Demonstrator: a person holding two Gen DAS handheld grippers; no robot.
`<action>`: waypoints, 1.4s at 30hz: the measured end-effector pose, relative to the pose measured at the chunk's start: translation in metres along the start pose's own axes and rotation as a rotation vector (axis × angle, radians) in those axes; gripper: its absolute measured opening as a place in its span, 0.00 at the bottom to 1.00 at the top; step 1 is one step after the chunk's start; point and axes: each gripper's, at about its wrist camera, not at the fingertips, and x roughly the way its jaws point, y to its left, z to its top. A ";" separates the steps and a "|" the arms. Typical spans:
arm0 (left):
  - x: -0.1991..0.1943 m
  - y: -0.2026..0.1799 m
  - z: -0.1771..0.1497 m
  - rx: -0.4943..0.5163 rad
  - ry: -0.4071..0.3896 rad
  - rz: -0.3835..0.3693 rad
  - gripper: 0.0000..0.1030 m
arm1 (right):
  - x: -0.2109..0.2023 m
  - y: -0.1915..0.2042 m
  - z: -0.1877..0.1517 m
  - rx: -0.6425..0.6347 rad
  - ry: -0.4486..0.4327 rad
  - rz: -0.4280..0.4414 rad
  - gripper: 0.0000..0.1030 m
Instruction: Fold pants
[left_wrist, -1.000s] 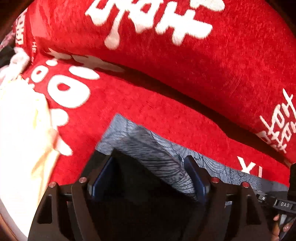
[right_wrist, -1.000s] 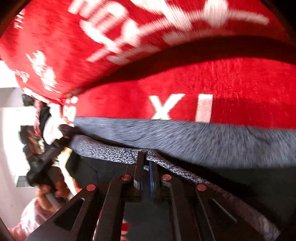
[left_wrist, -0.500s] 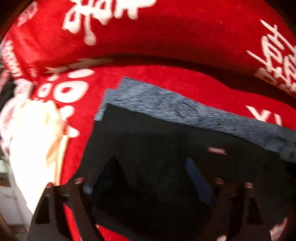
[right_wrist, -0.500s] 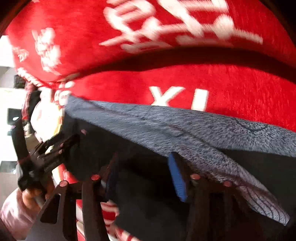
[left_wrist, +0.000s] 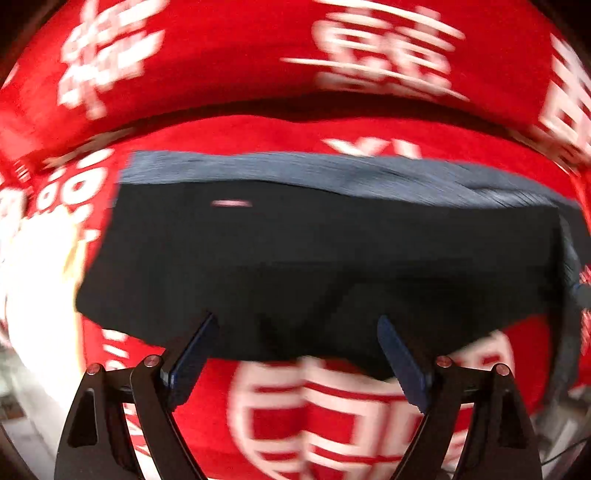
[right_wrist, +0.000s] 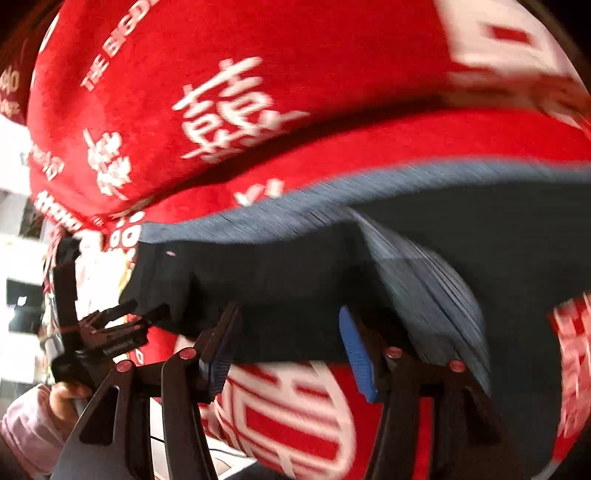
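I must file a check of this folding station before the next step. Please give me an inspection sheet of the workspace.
Surface: red blanket with white characters, covering the whole work area.
Job's things: dark pants lying flat, folded, grey waistband along the far edge.
Clutter: pale cloth to the left of the pants, overexposed.
Grippers: left gripper open, nothing between its fingers; right gripper has just been opening, nothing between its fingers.
Cables: thin dark line at lower right of the left view, too blurred to tell.
Surroundings: a hand with a pink sleeve holds the left gripper; bright room beyond, unclear.
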 end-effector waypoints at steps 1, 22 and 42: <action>-0.001 -0.013 -0.002 0.029 0.000 -0.023 0.86 | -0.009 -0.011 -0.014 0.039 -0.006 -0.021 0.57; 0.000 -0.222 -0.043 0.371 0.068 -0.369 0.86 | -0.080 -0.183 -0.260 0.723 -0.195 -0.103 0.57; -0.028 -0.284 0.004 0.313 -0.007 -0.467 0.39 | -0.134 -0.211 -0.139 0.494 -0.232 0.234 0.03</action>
